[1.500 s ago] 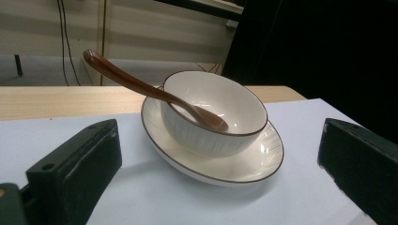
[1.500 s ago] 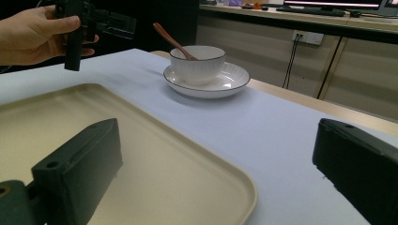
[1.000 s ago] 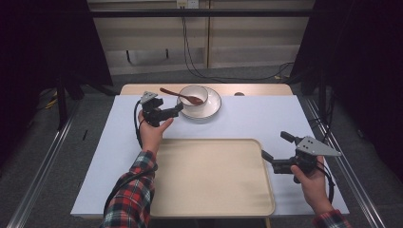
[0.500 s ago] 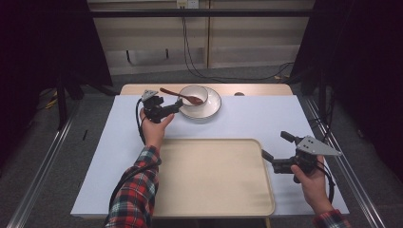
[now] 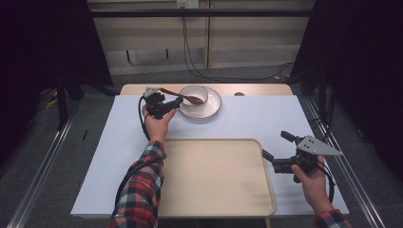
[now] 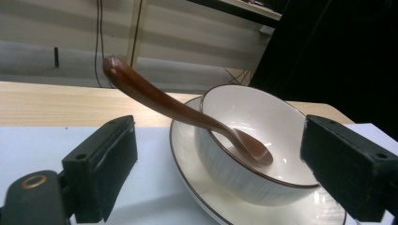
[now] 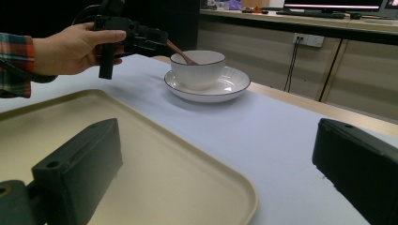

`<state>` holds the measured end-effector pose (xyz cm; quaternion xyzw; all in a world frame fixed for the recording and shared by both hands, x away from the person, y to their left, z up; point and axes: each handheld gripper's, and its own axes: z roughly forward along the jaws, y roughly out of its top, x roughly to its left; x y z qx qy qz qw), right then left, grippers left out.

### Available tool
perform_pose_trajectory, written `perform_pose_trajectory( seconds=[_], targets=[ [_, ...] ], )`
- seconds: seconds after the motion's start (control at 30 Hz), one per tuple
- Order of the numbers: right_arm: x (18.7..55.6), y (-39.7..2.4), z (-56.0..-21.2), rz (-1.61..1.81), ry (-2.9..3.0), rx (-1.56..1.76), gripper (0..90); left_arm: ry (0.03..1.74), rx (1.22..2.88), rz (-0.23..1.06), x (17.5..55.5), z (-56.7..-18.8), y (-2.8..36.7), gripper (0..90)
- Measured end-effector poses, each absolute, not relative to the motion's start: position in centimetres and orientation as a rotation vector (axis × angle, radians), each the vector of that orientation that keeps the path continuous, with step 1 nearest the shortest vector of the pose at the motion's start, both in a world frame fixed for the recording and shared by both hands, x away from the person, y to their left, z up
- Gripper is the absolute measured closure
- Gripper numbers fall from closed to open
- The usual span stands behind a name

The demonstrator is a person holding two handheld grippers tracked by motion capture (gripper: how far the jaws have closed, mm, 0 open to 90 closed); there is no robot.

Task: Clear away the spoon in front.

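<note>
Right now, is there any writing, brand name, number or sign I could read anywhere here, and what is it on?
None can be read.
The bowl, the plate under it, the brown spoon, the tray and both grippers carry no print that shows.
Screens on the far desk in the right gripper view: anything on them is too small and blurred to read.

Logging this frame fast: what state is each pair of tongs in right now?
Left tongs: open, holding nothing, jaws either side of the bowl and brown spoon.
Right tongs: open, holding nothing, by the tray.
</note>
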<state>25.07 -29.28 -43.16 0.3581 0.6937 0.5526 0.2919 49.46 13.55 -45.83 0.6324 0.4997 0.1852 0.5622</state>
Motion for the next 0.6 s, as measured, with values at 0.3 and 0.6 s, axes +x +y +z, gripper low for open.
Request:
perform_pose_trajectory(
  seconds=[0.3,0.6],
  targets=[
    [25.06,-29.29,-43.10,1.483,1.842,0.960,1.3,1.203,1.489,0.453,49.98,-45.91,13.72,16.0],
    [25.10,-29.25,-43.12,1.484,1.842,0.961,1.3,1.233,1.469,0.439,50.33,-46.30,13.74,26.9]
  ],
)
